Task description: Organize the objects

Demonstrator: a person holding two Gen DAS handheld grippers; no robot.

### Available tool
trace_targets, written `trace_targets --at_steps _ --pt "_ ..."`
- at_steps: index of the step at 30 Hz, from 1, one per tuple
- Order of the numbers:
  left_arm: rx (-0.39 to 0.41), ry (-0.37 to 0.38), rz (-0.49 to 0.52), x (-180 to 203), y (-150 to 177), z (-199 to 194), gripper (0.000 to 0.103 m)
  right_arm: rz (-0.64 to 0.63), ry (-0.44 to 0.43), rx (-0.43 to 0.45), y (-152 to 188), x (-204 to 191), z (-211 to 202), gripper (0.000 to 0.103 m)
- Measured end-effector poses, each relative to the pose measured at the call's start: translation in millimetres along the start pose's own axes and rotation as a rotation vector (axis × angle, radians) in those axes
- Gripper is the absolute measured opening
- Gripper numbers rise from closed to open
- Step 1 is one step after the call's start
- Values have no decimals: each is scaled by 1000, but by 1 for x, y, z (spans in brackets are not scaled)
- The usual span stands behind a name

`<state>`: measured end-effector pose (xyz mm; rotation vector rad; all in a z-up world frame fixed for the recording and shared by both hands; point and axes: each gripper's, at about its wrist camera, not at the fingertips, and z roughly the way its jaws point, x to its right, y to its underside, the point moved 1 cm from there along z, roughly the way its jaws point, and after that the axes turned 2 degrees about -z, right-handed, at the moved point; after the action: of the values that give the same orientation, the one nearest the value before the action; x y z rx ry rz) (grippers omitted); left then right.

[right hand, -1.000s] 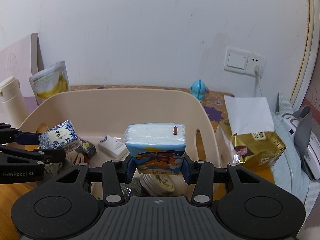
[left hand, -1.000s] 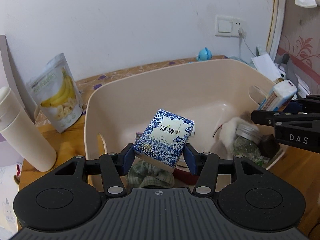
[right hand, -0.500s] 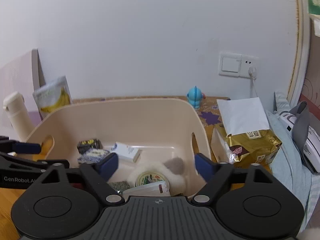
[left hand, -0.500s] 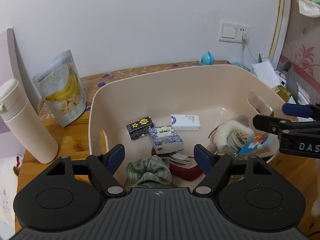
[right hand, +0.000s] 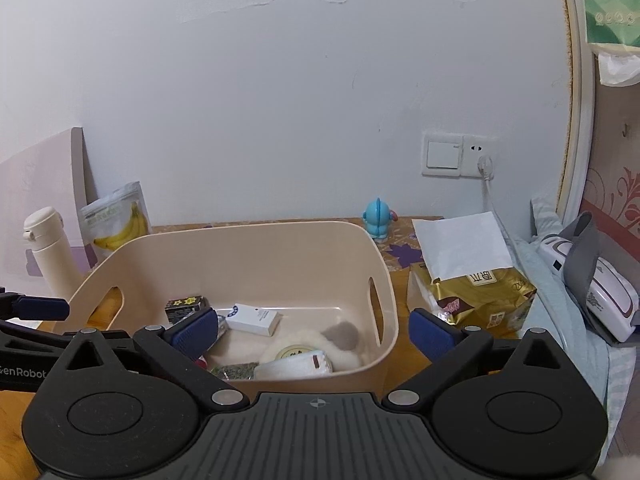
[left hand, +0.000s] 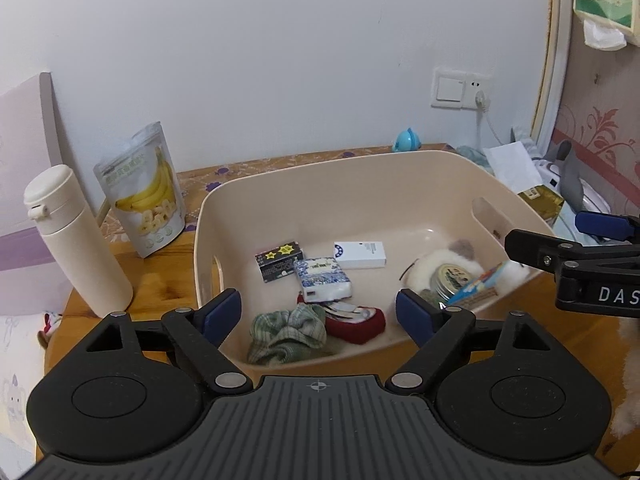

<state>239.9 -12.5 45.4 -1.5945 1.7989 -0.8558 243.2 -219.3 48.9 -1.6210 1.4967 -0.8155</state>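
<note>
Your left gripper [left hand: 318, 314] and right gripper [right hand: 314, 330] both spread wide, empty, above the bin [left hand: 340, 176]; tissue pack [left hand: 322, 279] lies inside.

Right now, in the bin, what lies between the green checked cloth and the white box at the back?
In the left wrist view, the blue-patterned tissue pack lies between the green checked cloth and the white box, inside the beige bin.

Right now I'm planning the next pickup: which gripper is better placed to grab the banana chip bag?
Left. The left gripper is open, with the banana chip bag on its side of the bin; the right gripper, also open, sits by the bin's far end.
</note>
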Motion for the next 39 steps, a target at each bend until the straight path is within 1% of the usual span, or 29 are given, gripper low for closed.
trace_targets --at_steps 6,15,22,29,32,39 --pt "22 2 -26 7 9 -24 87 1 -12 -7 6 0 -16 103" --pt "33 -15 -68 5 19 -55 87 -22 -26 -19 13 -2 -42 103" --pt "48 -54 -74 6 27 -78 87 -39 -28 -22 19 -3 -62 103" --pt "64 -62 -92 5 34 -101 87 -43 -35 -28 25 -6 -83 103" --pt "67 -70 -97 4 38 -109 91 -53 -36 -25 27 -9 -93 103" --pt "70 -73 -108 2 52 -125 91 -65 -40 -28 36 -15 -112 103"
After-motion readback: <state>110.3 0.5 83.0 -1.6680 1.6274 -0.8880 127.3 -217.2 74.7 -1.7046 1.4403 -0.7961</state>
